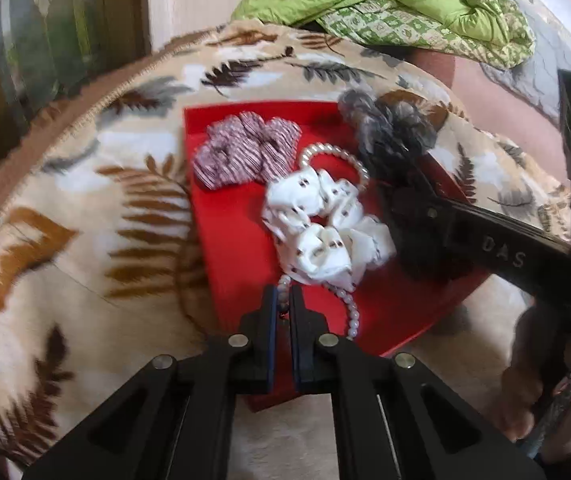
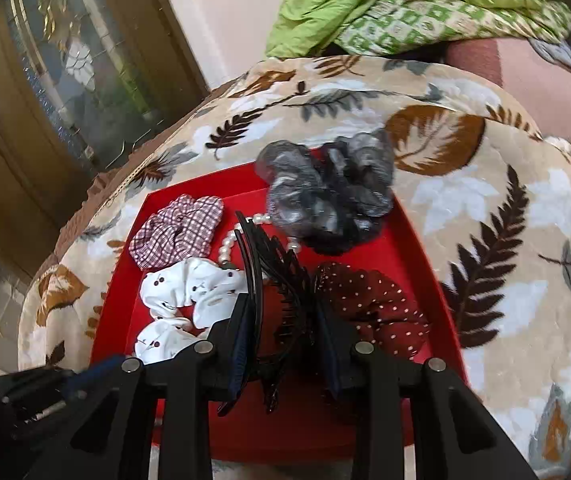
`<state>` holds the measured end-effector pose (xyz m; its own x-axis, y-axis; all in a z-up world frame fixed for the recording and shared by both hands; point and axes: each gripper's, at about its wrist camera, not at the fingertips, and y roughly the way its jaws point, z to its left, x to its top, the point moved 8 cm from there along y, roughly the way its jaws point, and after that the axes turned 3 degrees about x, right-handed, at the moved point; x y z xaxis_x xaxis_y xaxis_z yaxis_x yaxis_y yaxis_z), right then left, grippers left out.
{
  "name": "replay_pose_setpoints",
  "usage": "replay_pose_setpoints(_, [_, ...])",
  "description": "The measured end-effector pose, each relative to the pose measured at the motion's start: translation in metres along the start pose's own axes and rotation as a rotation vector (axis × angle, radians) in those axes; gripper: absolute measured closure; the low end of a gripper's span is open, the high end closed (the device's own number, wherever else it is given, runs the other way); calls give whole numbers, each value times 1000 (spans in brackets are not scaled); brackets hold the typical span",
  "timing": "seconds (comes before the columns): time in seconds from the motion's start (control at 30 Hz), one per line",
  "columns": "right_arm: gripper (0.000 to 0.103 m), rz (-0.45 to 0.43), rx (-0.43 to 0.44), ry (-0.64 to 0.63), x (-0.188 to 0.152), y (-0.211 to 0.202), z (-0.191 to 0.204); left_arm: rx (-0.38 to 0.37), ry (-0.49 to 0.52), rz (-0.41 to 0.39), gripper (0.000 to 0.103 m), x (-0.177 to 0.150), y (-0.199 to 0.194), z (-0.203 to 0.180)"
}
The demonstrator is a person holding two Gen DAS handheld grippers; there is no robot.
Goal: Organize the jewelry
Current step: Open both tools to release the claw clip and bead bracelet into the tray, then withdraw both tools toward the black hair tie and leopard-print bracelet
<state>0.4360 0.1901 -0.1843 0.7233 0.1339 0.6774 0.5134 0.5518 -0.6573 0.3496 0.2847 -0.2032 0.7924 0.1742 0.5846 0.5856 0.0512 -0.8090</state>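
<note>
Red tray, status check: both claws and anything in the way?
Left claw shut on bead bracelet. Right claw shut on black hair clip over red tray. White scrunchie and maroon dotted scrunchie crowd both sides.

Each view is taken from a wrist camera set just behind its own claw and aimed steeply down along the fingers. The left gripper (image 1: 282, 300) is seen close above the near edge of the red tray (image 1: 221, 240); the right gripper (image 2: 283, 320) is seen close over the tray's middle. The tray, the white scrunchie (image 1: 321, 232) and the leaf-patterned blanket (image 1: 85, 200) are shared by both views.
</note>
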Motion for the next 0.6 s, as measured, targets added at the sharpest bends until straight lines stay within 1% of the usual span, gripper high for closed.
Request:
replay_pose_setpoints(0.07, [69,13,-8,-29,-2,6,5,19,21,-30,98,0,-1,-2])
replay_pose_setpoints(0.13, [68,13,-37,-47,-4,10,5,42,39,-45,98,0,-1,-4])
replay_pose_setpoints(0.2, [67,21,-36,-36,-5,12,5,60,56,-52,97,1,-1,-6])
replay_pose_setpoints(0.23, [65,29,-33,-23,-6,13,3,69,61,-60,94,2,-2,-5])
replay_pose_setpoints(0.27, [64,37,-30,-10,-7,13,2,70,61,-66,87,2,-3,-4])
replay_pose_setpoints(0.3, [62,43,-19,10,-8,12,0,55,58,-73,86,3,-5,-4])
replay_pose_setpoints(0.33, [58,41,-2,30,-7,8,-1,36,44,-80,82,5,-8,-4])
replay_pose_setpoints(0.37, [56,32,11,50,-6,2,-2,33,37,-90,73,6,-11,-4])
replay_pose_setpoints(0.4, [47,10,23,73,-3,-10,-4,47,31,-107,65,8,-17,-3])
replay_pose_setpoints(0.43, [39,-18,32,94,0,-27,-7,47,29,-142,54,10,-28,-5])
replay_pose_setpoints(0.47, [38,-41,43,114,0,-45,-10,48,29,-164,49,10,-36,-8])
replay_pose_setpoints(0.53, [37,-82,69,149,-1,-78,-15,32,37,-214,47,10,-61,-22])
replay_pose_setpoints(0.57, [36,-108,72,167,-5,-103,-20,24,42,-228,42,8,-69,-28])
replay_pose_setpoints(0.6, [33,-124,67,175,-7,-118,-23,21,51,-247,39,5,-81,-37])
